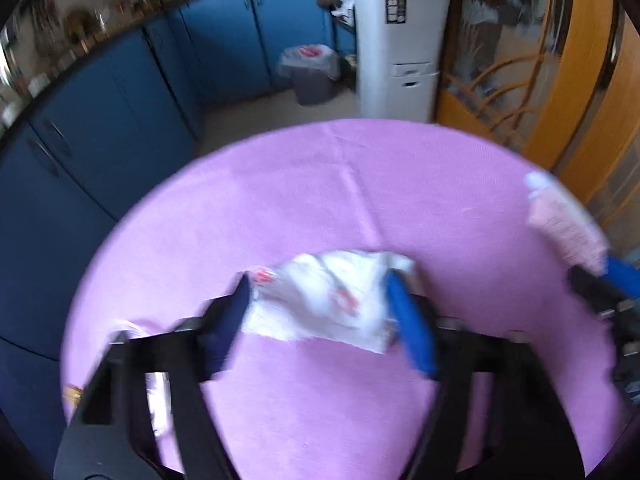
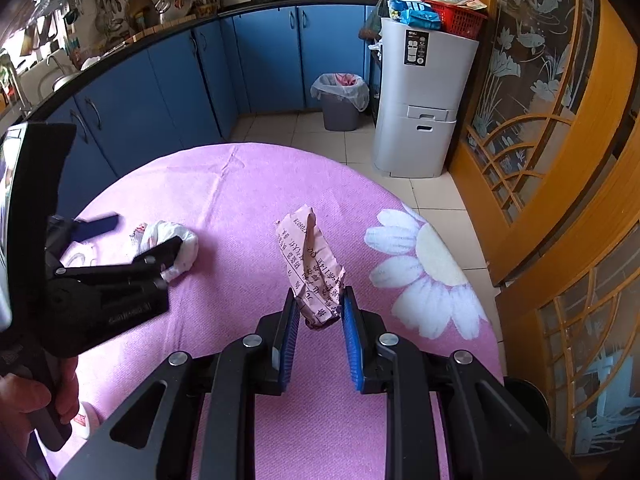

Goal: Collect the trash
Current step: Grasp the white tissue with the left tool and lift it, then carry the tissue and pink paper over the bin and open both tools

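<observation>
The right gripper [image 2: 320,312] holds a crumpled pink receipt [image 2: 310,264] between its jaws, above the pink tablecloth [image 2: 248,200]. The left gripper [image 1: 320,304] has its jaws wide around a white wrapper [image 1: 324,300] lying on the cloth.

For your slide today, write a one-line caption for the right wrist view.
Right gripper clamps a crumpled pink receipt above the pink tablecloth.

On the table [image 2: 248,184], the crumpled bag [image 2: 176,244] lies toward the left edge and the paper wrapper [image 2: 312,264] nearer the middle, the 2 well apart. Beyond the far edge, the bin [image 2: 340,100] stands on the floor, just left of the cabinet [image 2: 420,120].
</observation>
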{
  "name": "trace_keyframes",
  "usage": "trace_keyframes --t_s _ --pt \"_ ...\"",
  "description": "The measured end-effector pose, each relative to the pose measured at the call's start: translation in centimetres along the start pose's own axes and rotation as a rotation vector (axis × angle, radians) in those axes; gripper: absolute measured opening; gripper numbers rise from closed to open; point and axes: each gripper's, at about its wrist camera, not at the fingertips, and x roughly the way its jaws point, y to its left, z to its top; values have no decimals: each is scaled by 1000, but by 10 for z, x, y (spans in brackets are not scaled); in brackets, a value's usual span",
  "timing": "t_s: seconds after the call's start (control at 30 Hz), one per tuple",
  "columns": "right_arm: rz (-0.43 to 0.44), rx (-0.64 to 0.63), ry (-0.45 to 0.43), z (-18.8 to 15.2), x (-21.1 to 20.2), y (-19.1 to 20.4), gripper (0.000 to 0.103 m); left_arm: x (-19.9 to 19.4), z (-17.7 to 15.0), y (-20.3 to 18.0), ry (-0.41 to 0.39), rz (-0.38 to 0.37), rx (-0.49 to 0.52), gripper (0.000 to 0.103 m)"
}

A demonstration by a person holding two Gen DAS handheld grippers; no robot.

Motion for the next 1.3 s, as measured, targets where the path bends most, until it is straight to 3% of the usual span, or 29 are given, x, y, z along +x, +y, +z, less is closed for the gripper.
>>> trace_keyframes --t_s 0.03,0.13,0.17,0.53,0.77,1.3 --pt "0 1 -1 -1 -1 0 21 -2 -1 0 4 -22 -12 36" --pt "3 10 -6 0 -4 -2 21 -13 -2 -8 -14 -14 16 17" --pt "3 12 -10 0 -6 -2 21 -18 -3 -9 -24 -22 17 15" --pt "-6 47 -66 -8 -40 -22 21 -61 5 -31 -91 -57 13 14" --pt "-23 82 -99 -19 -66 -46 21 -87 2 -73 -133 -72 91 14" --pt "-103 207 -151 -61 -110 -127 21 -106 -5 -183 -145 -124 261 14"
